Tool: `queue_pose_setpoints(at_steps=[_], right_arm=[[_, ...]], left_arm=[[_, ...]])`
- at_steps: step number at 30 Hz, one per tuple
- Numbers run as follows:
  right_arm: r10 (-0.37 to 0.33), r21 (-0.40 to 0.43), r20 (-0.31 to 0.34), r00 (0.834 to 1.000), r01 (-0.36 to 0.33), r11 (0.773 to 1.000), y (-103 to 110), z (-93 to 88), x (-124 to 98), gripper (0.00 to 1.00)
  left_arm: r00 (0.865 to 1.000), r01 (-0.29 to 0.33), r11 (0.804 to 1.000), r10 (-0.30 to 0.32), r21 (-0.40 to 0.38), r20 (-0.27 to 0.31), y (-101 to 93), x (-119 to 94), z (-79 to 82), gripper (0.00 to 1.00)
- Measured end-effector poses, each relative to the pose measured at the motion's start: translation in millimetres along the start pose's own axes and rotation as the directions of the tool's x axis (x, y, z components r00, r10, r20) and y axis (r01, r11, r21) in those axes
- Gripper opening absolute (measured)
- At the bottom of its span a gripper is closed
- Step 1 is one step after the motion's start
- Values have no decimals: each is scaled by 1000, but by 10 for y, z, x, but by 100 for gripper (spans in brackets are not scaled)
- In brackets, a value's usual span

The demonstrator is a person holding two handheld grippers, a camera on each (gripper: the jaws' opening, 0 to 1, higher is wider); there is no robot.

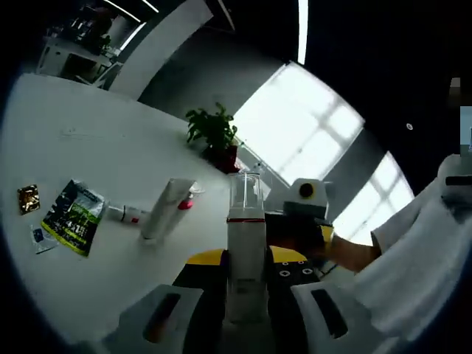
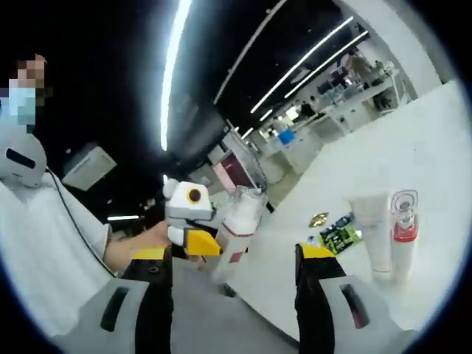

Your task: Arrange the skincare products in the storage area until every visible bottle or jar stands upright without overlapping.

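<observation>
Left gripper view: left gripper (image 1: 246, 310) jaws spread at the bottom of frame, with a tall white bottle (image 1: 245, 251) with a clear cap and red band rising between them; whether the jaws press it I cannot tell. Past it on the white table (image 1: 88, 133), a white tube (image 1: 165, 209) lies on its side, a small red-and-white bottle (image 1: 127, 214) lying just beside it. Farther left lie a green printed sachet (image 1: 74, 216), a small blue sachet (image 1: 39, 237) and a gold sachet (image 1: 29, 198). At the far edge, a potted plant (image 1: 215, 135). Right gripper view: right gripper (image 2: 233, 287) jaws wide apart, nothing between them. Beyond, the left gripper and the tall white bottle show. To the right the white tube stands upright, just beside a clear-capped bottle with a red collar (image 2: 404, 232).
</observation>
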State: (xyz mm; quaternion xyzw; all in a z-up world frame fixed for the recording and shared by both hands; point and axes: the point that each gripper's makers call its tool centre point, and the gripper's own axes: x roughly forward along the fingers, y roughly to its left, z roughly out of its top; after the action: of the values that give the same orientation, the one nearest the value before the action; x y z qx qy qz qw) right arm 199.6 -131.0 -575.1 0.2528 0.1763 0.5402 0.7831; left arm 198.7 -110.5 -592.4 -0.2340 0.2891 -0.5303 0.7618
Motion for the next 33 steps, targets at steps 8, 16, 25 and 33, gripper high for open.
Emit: queue_pose_setpoints(at_steps=[8,16,25,33], right_arm=[[100,56,42,994,-103,993,140,105,102,49],[200,96,59,978,-205,974,338,113,192,36],[228,41,60,972,-230,972,458,173,237,21],[201,-75,47,978,-198,977,567,396,295,20]], left_arm=[[993,114,993,-115,25,39,-286,-26,63,22],[980,188,982,-189,21,58,-419,-35,76,22],[968,230,973,-229,0,99,-449,-46,104,22],[943,281,958,-287,61,168,-562,-106,325,21]])
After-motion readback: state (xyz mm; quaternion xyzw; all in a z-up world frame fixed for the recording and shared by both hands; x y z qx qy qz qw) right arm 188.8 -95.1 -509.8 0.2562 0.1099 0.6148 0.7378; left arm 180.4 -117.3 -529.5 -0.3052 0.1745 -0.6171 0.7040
